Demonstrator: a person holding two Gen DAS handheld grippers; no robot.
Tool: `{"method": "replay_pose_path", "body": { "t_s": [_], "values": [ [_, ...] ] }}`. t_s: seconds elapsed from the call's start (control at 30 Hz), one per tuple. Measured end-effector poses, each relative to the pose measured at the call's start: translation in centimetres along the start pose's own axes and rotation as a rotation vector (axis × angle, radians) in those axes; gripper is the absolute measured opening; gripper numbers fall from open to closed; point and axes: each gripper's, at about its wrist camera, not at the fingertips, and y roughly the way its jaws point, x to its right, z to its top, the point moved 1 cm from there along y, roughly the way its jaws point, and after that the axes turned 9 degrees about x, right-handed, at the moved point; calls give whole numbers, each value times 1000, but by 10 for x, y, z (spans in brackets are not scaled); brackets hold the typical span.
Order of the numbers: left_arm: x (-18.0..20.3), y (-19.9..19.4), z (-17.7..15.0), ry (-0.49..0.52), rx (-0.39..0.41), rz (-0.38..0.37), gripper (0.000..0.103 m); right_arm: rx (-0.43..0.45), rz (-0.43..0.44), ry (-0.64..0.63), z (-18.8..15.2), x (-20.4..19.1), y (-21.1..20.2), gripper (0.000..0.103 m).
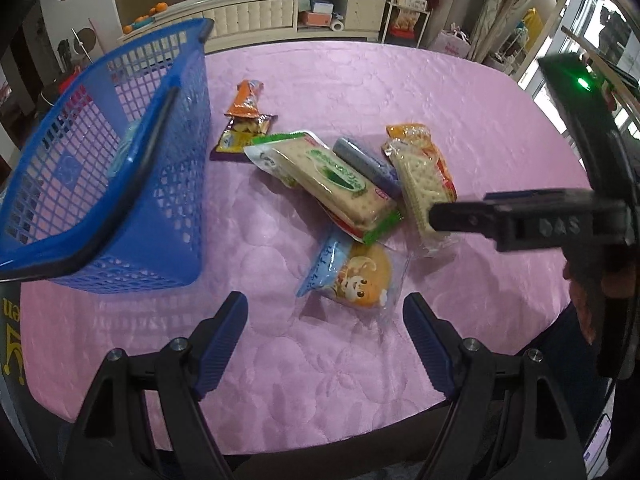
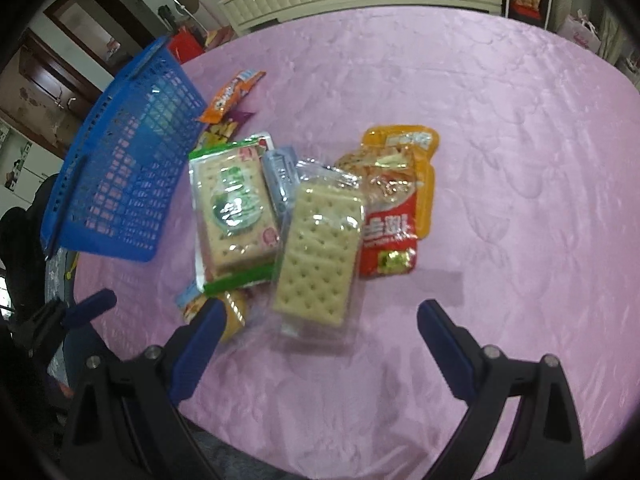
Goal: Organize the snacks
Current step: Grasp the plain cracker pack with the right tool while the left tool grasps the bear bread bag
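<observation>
Gripper (image 2: pixel 318 320) above clear-wrapped crackers (image 2: pixel 318 256)

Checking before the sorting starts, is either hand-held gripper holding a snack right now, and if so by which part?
Nothing is held. The left hand-held gripper and right hand-held gripper both hang open above the snack pile, pads touching no packet.

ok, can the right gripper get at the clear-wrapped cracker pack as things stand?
Probably yes. The right gripper is open, with the clear-wrapped cracker pack lying on top of the pile just ahead of its fingers. Nothing covers it; the green cracker pack lies close alongside.
</observation>
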Motion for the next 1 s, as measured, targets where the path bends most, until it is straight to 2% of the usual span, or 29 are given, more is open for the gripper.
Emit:
{"method": "replay_pose_path", "body": {
  "t_s": [0.13,0.23,0.37,0.53,0.73,1.0],
  "values": [
    [-1,6,-2,9,-9,7,78,-33,-25,4,8,-1,19,94],
    [-5,9,-4,0,-13,2,78,-53,-24,0,10,-3,28,69],
    [-12,9,-5,-15,-12,-1,78,-47,-24,-2,10,-3,29,53],
    [-17,5,-7,-28,-7,-19,78,15,-22,-23,6,-4,9,51],
    [-14,5,-12,-20,-19,-45,78,41,-11,-34,-6,-5,-14,51],
    [10,22,-9,83,-56,-85,78,61,-14,-26,-29,-3,-34,51]
  ]
}}
